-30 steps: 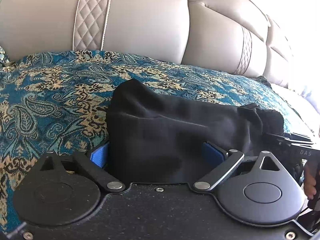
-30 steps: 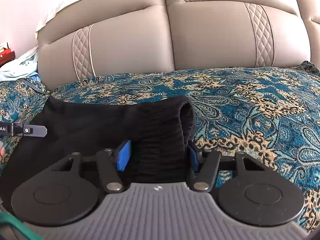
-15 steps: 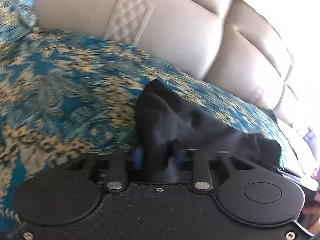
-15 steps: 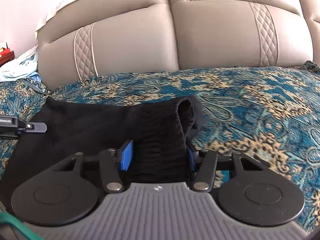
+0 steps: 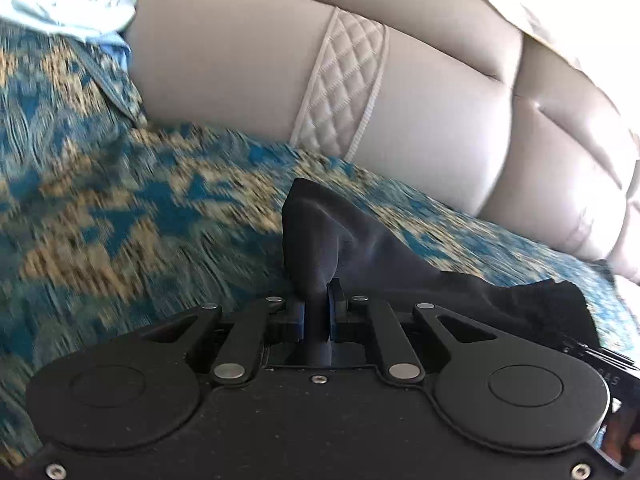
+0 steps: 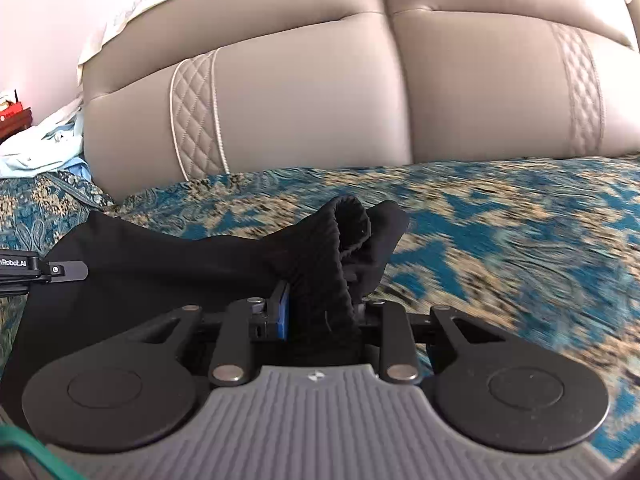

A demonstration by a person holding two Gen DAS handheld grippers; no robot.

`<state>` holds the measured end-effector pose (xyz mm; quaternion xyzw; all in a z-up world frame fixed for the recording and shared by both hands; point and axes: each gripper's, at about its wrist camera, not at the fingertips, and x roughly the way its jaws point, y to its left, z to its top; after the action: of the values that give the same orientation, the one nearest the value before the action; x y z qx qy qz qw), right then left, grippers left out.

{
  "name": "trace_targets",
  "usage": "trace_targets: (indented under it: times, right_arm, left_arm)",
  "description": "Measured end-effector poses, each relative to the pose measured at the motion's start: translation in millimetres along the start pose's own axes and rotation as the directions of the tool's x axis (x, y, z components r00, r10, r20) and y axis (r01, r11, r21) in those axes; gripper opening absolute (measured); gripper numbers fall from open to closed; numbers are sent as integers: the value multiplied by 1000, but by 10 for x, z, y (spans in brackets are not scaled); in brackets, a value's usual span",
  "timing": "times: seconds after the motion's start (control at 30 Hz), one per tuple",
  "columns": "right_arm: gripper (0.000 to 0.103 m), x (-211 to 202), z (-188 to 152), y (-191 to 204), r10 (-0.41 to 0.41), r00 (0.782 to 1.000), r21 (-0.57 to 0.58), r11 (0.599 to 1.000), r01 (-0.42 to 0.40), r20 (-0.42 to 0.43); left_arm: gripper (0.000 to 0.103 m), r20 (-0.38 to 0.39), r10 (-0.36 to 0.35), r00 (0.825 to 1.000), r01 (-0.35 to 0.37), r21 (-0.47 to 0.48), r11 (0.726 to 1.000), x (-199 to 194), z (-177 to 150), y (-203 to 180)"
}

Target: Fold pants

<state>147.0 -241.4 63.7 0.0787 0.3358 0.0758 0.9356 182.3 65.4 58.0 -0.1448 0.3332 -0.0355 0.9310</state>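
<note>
1. The left gripper (image 5: 318,312) is closing, its jaws pinching one end of the black pants (image 5: 360,248).
2. The pants lie stretched across the patterned blanket (image 6: 500,240).
3. The right gripper (image 6: 320,312) is closing, squeezing the bunched ribbed end.

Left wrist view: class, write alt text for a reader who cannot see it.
The left gripper, its jaws closing, pinches a bunched fold of black pants that trail off to the right. They lie on a teal and gold patterned bedspread, blurred by motion, before a padded beige headboard.
</note>
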Motion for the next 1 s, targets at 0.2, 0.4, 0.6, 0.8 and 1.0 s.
trace_targets:
  times: [0.2,0.4,0.6,0.8,1.0]
  right_arm:
    - [27,373,194,224,46,999,59,997,-46,1]
    - [28,632,288,325,62,998,66,996,-62,-2]
    - [32,660,303,326,64,998,57,996,-63,-14]
    - [54,634,280,293,32,999,79,996,-30,-22]
    - [71,546,250,266,-2,1000,52,999,3,-27]
  left_arm:
    - [10,19,94,995,-95,32,995,263,300,113]
    - [11,1,138,990,-138,31,990,543,370,245]
    - [27,13,196,981,-196,104,975,600,261,171]
    - [57,26,254,967,-256,134,957,510,180,39]
    - [77,12,245,969,-243,164,956,331,14,-135]
